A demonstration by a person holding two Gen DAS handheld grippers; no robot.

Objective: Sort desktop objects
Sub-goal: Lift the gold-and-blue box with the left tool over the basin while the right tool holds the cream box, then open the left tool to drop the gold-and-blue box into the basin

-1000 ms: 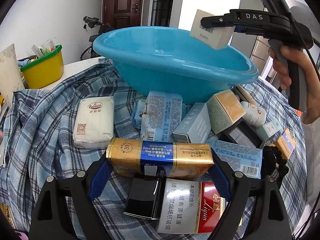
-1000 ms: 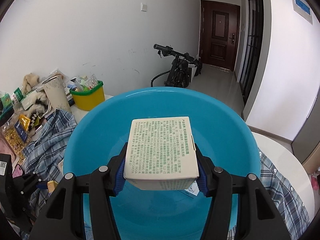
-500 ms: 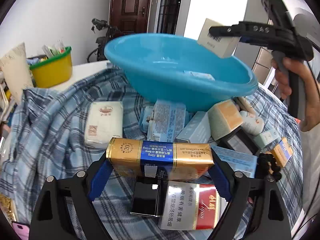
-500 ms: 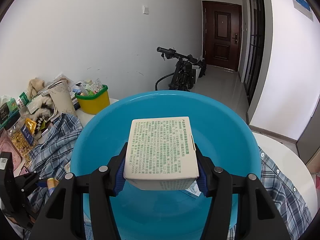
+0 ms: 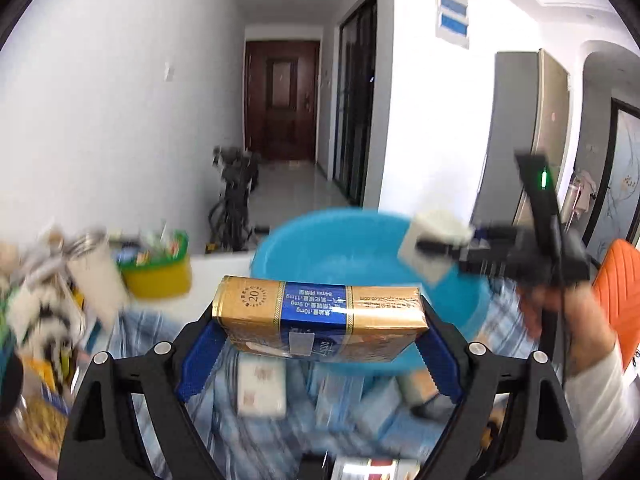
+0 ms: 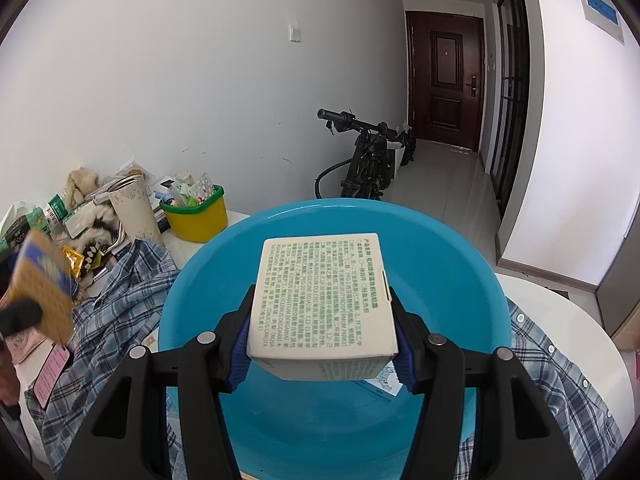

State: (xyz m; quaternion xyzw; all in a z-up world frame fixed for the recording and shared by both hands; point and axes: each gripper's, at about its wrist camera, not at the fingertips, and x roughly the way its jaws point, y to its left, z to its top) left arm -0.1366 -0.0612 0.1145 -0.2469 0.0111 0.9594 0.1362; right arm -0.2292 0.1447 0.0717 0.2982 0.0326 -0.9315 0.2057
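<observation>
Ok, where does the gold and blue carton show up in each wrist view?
Left wrist view: the gold and blue carton sits low in the centre, clamped across the left tool, in front of the blue basin.
Right wrist view: it shows blurred at the far left edge, left of the basin.
Shared landmark: the blue basin; the yellow tub also shows in both.

right hand-held gripper [image 6: 322, 334] clamping cream box [image 6: 322, 304] (green print), above blue basin [image 6: 452, 264]
</observation>
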